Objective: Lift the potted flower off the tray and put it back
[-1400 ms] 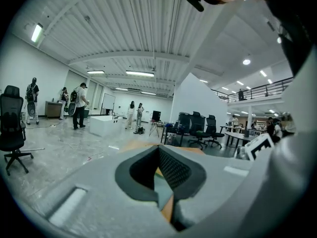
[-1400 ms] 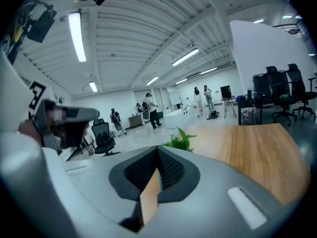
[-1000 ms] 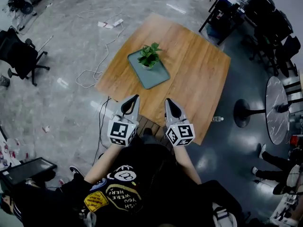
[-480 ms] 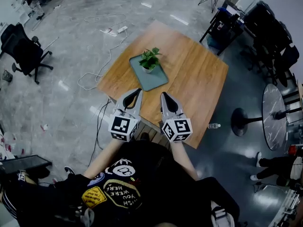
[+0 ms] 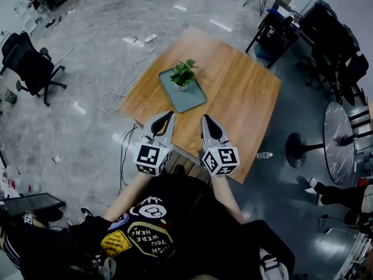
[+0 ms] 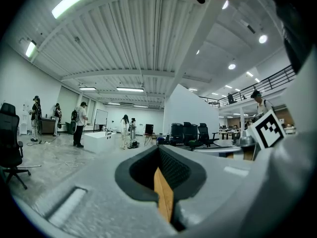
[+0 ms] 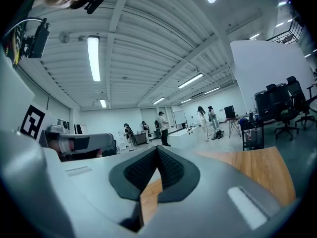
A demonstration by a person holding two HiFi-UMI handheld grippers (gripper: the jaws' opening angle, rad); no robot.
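A small green potted flower (image 5: 184, 74) stands upright on a grey-blue tray (image 5: 189, 100) on the left half of a square wooden table (image 5: 245, 92). My left gripper (image 5: 169, 114) and right gripper (image 5: 206, 118) hover side by side over the table's near edge, well short of the tray. Both are shut with nothing between their pads. In the left gripper view the left gripper (image 6: 159, 148) points level across the room, and only a sliver of wood shows behind its closed jaws. The right gripper view shows the right gripper (image 7: 158, 148) closed above the tabletop (image 7: 257, 170). Neither gripper view shows the plant.
A black office chair (image 5: 32, 69) stands at the left and white cables (image 5: 119, 80) lie on the floor by the table. Dark chairs (image 5: 335, 37) and a round table (image 5: 341, 136) stand at the right. A bottle (image 5: 265, 154) lies on the floor. Several people (image 6: 79, 123) stand far off.
Both grippers have risen a little near the table's front edge and stayed shut. The plant and tray have not moved.
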